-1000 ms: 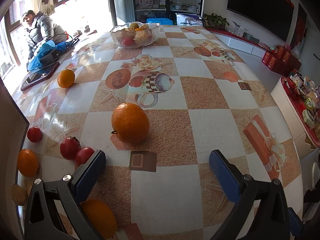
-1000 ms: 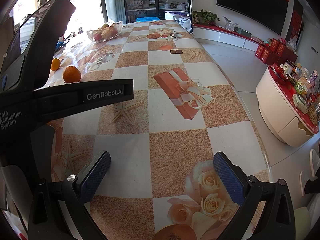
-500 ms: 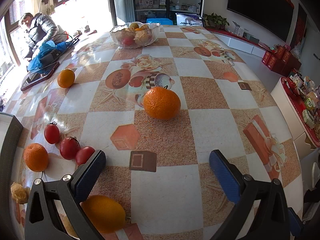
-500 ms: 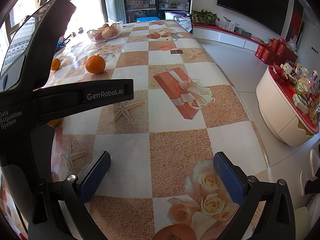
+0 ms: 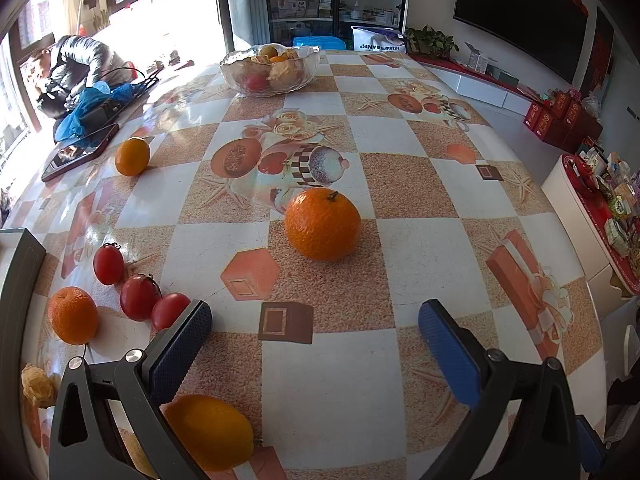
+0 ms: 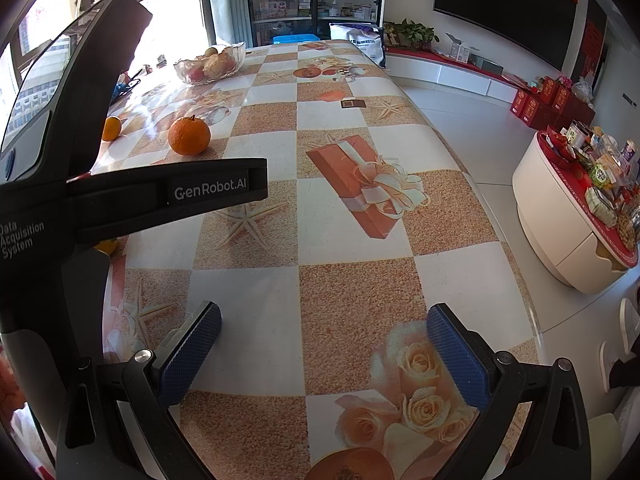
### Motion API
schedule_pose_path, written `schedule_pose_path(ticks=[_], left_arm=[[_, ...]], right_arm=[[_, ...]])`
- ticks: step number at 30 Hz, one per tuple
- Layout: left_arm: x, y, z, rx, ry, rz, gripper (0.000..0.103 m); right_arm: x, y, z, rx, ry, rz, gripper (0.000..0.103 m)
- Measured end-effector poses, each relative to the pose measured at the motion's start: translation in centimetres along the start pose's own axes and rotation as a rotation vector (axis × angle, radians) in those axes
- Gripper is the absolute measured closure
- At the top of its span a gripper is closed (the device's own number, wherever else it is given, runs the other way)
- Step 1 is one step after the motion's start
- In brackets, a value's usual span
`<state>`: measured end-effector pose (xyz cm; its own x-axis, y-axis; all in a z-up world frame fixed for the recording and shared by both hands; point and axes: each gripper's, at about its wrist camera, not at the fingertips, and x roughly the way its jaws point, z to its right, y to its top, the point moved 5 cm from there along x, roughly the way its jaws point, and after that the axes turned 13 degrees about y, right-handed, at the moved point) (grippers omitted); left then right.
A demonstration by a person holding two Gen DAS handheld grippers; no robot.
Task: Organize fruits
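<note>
Left gripper point(image 5: 315, 334) has its fingers wide apart, nothing between them, hovering over the near part of the table point(image 5: 432, 256). Right gripper point(image 6: 324, 346) likewise spread, empty, over the table's near right part, close to the right edge.

Large orange point(image 5: 322, 224) sits alone mid-table, stem up, ahead of the left gripper and well apart from both pads. In the right wrist view it point(image 6: 189, 136) shows past the left gripper's black body point(image 6: 132, 196), which fills that frame's left side.

Along the left edge: three red tomatoes point(image 5: 138, 296) in a diagonal row, the two nearer ones touching, the nearest partly hidden behind the left finger pad point(image 5: 180, 350). A smaller orange point(image 5: 73, 314) lies just beside them, nearer the edge. A yellow-orange lemon-like fruit point(image 5: 210, 432) sits at the near left, partly under the left finger. A pale wrinkled item point(image 5: 37, 386) at the near left edge, cannot tell what it is. Another small orange point(image 5: 132, 156) is farther up the left side, near a dark phone or tablet point(image 5: 80, 152).

Glass bowl point(image 5: 270, 69) with mixed fruit stands at the far end of the table, well apart from the loose fruit.

A person in a grey jacket point(image 5: 76, 64) bends over beyond the far left corner.
</note>
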<state>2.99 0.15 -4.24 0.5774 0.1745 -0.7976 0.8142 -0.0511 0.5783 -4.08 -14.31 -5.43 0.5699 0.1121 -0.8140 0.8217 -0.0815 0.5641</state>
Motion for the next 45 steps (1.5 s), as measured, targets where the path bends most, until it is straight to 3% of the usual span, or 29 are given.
schedule_pose_path(ticks=[16, 20, 23, 28, 30, 33, 37, 41, 45], left_arm=[[0.1, 0.7, 0.8, 0.003, 0.002, 0.0, 0.0], [0.3, 1.0, 1.4, 0.009, -0.051, 0.013, 0.0], [-1.5, 2.0, 0.6, -0.031, -0.17, 0.113, 0.0], [-8.0, 3.9, -1.5, -0.022, -0.267, 0.38, 0.0], [-10.0, 3.7, -2.8, -0.019, -0.303, 0.418, 0.0], [-11.0, 2.1, -5.2, -0.012, -0.311, 0.378, 0.0], [-10.0, -0.8, -10.3, -0.076, -0.159, 0.259, 0.0], [-8.0, -3.1, -14.3, -0.12, -0.144, 0.12, 0.0], [-5.8, -4.7, -16.1, -0.109, -0.054, 0.041, 0.0]], right_arm=[[-0.1, 0.0, 0.0, 0.0, 0.002, 0.0, 0.0], [-0.1, 0.0, 0.0, 0.0, 0.002, 0.0, 0.0], [-0.1, 0.0, 0.0, 0.0, 0.002, 0.001, 0.0], [-0.1, 0.0, 0.0, 0.001, 0.003, 0.001, 0.0], [-0.1, 0.0, 0.0, 0.001, 0.002, 0.001, 0.0], [-0.1, 0.0, 0.0, 0.001, 0.003, 0.001, 0.0], [-0.2, 0.0, 0.0, 0.001, 0.003, 0.001, 0.0], [-0.2, 0.0, 0.0, 0.001, 0.003, 0.001, 0.0], [-0.2, 0.0, 0.0, 0.001, 0.003, 0.001, 0.0]])
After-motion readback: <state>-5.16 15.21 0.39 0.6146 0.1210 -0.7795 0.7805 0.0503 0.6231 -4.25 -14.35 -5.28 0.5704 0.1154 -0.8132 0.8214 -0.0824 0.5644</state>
